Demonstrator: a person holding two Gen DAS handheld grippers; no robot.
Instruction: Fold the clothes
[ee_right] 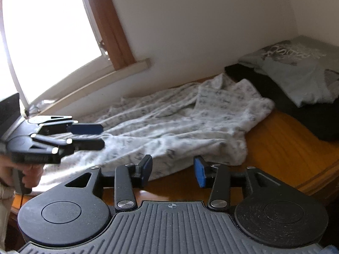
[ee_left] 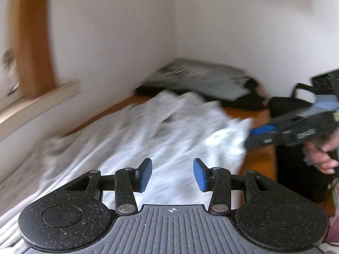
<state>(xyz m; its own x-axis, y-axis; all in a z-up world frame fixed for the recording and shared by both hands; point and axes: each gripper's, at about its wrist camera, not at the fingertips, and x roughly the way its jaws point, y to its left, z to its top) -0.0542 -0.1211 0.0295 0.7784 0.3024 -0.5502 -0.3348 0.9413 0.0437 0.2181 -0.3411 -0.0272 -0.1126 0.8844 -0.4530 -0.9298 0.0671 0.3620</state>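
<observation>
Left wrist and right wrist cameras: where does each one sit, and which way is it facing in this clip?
Left wrist view: on the left gripper, jaws open and empty, looking over the white patterned garment toward the room corner; the right gripper and the hand holding it show at the right edge.
Right wrist view: on the right gripper, open, above the wooden table edge, facing the window wall; the left gripper enters from the left.
Shared: the garment, the table, the grey folded shirt on dark clothes.

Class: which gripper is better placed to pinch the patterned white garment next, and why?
Left. The left gripper hangs open directly over the white garment; the right gripper is over bare table beside its edge.
</observation>
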